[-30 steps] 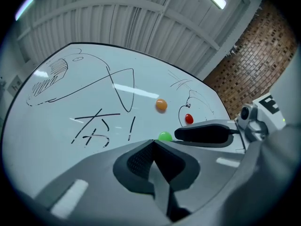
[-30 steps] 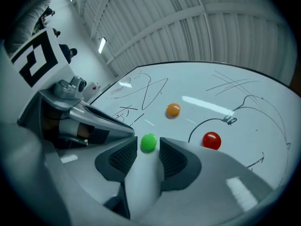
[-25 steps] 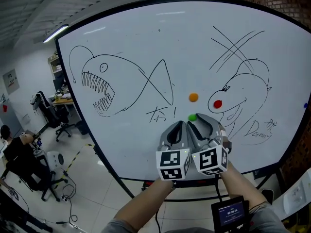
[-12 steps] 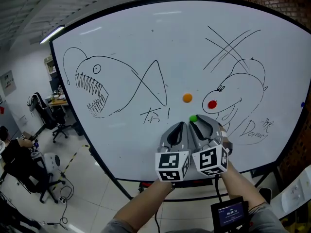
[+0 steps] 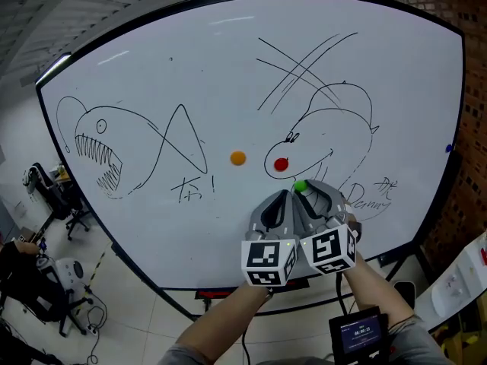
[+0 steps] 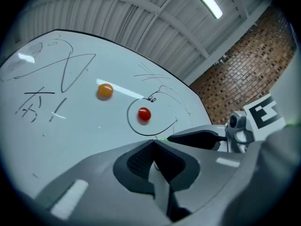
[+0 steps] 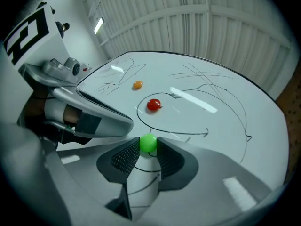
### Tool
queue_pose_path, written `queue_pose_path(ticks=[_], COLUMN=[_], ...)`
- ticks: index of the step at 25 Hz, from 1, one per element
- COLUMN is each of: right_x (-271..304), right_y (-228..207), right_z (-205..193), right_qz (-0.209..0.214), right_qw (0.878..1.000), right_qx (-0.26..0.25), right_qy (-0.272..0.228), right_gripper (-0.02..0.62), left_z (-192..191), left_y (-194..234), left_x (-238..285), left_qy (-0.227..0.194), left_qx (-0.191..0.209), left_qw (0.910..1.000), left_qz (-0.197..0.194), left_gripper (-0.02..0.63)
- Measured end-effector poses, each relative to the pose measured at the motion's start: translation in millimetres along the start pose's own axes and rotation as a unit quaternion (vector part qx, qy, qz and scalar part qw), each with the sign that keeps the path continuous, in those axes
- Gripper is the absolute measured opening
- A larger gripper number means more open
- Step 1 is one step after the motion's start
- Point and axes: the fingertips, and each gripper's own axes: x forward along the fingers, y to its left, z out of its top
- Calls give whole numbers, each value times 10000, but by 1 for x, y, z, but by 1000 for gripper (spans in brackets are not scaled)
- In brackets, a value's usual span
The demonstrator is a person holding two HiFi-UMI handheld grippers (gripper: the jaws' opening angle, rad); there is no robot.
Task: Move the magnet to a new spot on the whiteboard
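My right gripper (image 5: 308, 189) (image 7: 148, 148) is shut on a small green magnet (image 5: 301, 185) (image 7: 148, 141); its jaws have just been closing, with the magnet between them. It holds the magnet at the whiteboard (image 5: 190, 67), just below and right of a red magnet (image 5: 281, 164) (image 7: 153, 105) inside a drawn fish. I cannot tell whether the green magnet touches the board. An orange magnet (image 5: 238, 158) (image 6: 104, 91) sits left of the red one. My left gripper (image 5: 283, 195) (image 6: 153, 142) is shut on nothing, pressed alongside the right one.
Marker fish drawings and scribbles cover the board. A blue magnet (image 5: 448, 149) sits at its right edge, by a brick wall (image 5: 473, 128). At the lower left are office chairs (image 5: 53, 196) and a seated person (image 5: 19, 261). A small screen (image 5: 356, 331) rides on the right forearm.
Both grippers moved right along the board, side by side. The green magnet went from below the orange magnet to below and right of the red one.
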Motion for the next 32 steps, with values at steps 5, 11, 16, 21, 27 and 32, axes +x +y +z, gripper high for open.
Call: queue_pose_path(ticks=[5, 11, 16, 21, 27, 32], right_x=[-24, -59, -87, -117, -145, -167], right_y=[-48, -115, -171, -227, -284, -327], right_z=[-32, -83, -120, -162, -206, -245], right_qz=[-223, -526, -744, -988, -1254, -1509], right_qw=[9995, 9972, 9950, 9907, 9853, 9791], right_qx=[121, 297, 309, 536, 691, 793], right_qy=[172, 449, 590, 771, 928, 1113], right_gripper=[121, 123, 123, 123, 123, 123], left_z=[-8, -22, -28, -39, -54, -66], left_y=[-49, -121, -183, -243, -308, -355], left_x=[35, 80, 121, 157, 199, 232], left_qy=[80, 145, 150, 196, 280, 295], left_qx=[2, -53, -89, -132, -120, -114], left_qw=[9995, 9975, 9949, 9915, 9865, 9822], left_qz=[-296, -685, -990, -1283, -1611, -1853], left_gripper=[0, 0, 0, 0, 0, 0])
